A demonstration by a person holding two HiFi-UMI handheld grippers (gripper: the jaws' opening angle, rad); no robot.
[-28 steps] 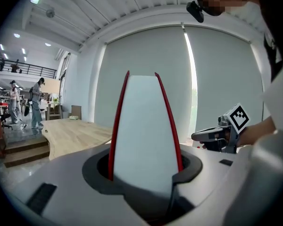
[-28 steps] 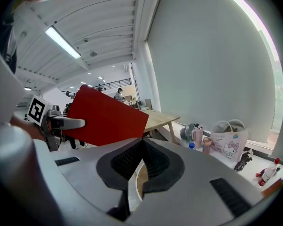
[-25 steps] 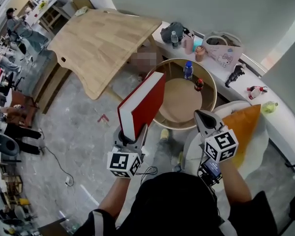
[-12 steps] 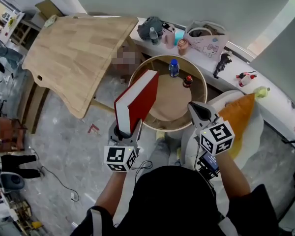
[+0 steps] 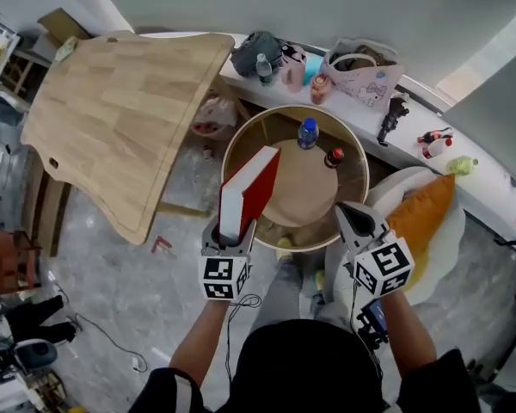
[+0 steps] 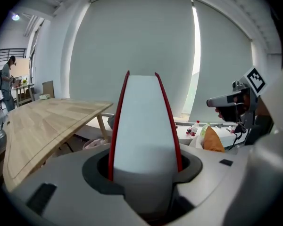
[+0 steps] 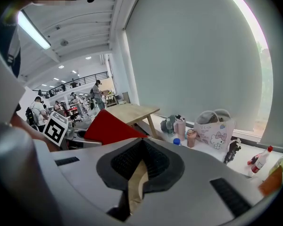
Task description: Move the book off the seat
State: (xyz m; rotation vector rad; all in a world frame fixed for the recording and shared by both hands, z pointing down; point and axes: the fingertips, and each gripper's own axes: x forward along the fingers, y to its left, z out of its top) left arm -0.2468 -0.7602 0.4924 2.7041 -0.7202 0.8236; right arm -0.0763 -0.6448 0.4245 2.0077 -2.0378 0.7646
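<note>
Left gripper (image 5: 230, 232) – I read its jaws as clamped on the lower end of the red book (image 5: 251, 192). In the left gripper view the book (image 6: 144, 126) fills the gap, pale page edge facing the camera, a red cover against each pad.

The book stands nearly upright, tilted a little away from me. It is in the air over the near-left rim of the round wooden table (image 5: 314, 192), touching nothing but the gripper. It is well clear of the white seat (image 5: 443, 261), which lies to the right with an orange cushion (image 5: 421, 213) on it.

Right gripper (image 5: 342, 209) – jaw tips pressed together, nothing pinched. In its own view only a thin sliver of the tan tabletop shows between the dark pads. It hangs over the near-right rim of the round table, just beside the seat.

On the far side of the round table: a blue bottle (image 5: 307, 132) and a small dark bottle (image 5: 334, 157), near each other. A large wooden table (image 5: 120, 110) lies to the left
</note>
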